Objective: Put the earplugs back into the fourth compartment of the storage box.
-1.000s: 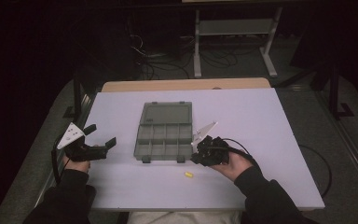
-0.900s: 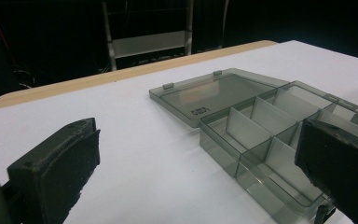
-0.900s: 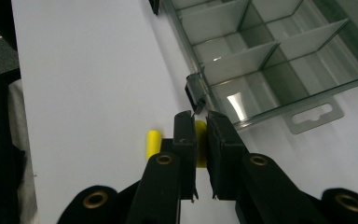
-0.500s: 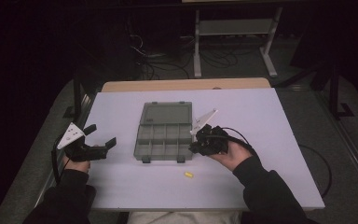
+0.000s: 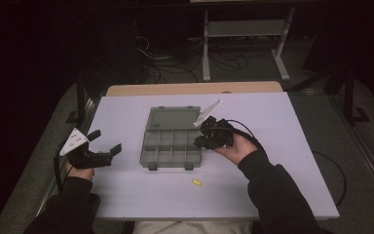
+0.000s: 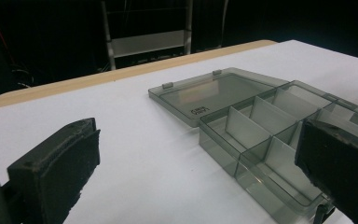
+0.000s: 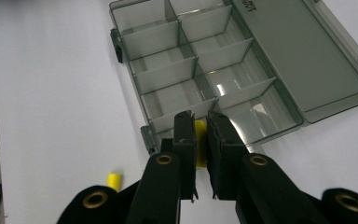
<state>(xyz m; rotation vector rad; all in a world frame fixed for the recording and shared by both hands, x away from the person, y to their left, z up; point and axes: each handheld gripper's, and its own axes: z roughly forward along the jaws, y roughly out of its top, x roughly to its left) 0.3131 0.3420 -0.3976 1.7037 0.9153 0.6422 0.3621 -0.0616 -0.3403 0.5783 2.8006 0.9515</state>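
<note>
A smoky grey compartment box (image 5: 168, 155) lies open mid-table, its lid (image 5: 173, 118) flat on the far side. My right gripper (image 5: 199, 141) hovers at the box's right edge, pointing left over it. In the right gripper view its jaws (image 7: 200, 119) are shut on a small yellow piece (image 7: 201, 140) above the nearest compartments of the box (image 7: 205, 60). A second yellow piece (image 5: 196, 182) lies on the table in front of the box. My left gripper (image 5: 106, 140) rests at the table's left side, open and holding nothing, facing the box (image 6: 261, 126).
The white table top (image 5: 272, 146) has bare room right of the box and along the front edge. A wooden strip (image 5: 195, 88) borders the far edge. Beyond it are a metal stand (image 5: 243, 29) and cables on a dark floor.
My right gripper, still shut on the yellow piece, has risen and moved away from the person, up along the box's right side. The left gripper has stayed put.
</note>
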